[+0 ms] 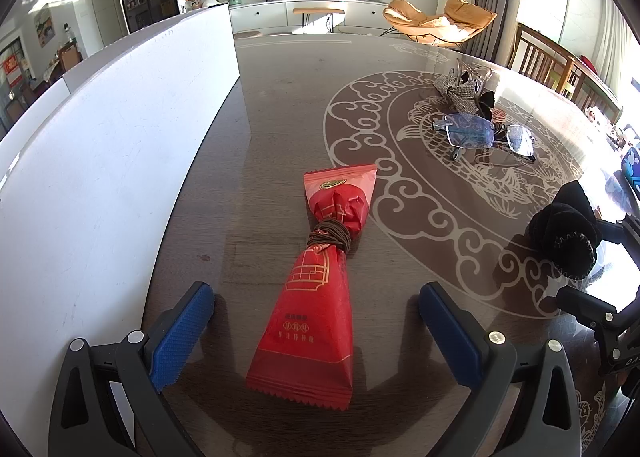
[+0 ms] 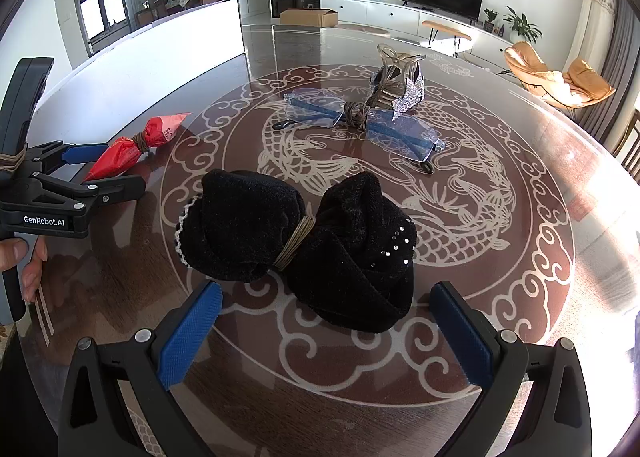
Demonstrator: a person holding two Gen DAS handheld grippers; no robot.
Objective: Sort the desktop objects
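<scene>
A red snack packet tied at its middle with a brown band lies on the table between the open blue pads of my left gripper; it also shows in the right wrist view. A black cloth bundle, tied with a tan band, lies just ahead of my open right gripper, and shows in the left wrist view. Further off lie glasses bound with a band and a clear hair claw with a silver bow. My left gripper shows in the right wrist view, around the packet's end.
The round dark table has a pale fish-and-cloud pattern. A white board stands along the table's left side. Wooden chairs stand at the far right edge. My hand holds the left gripper's handle.
</scene>
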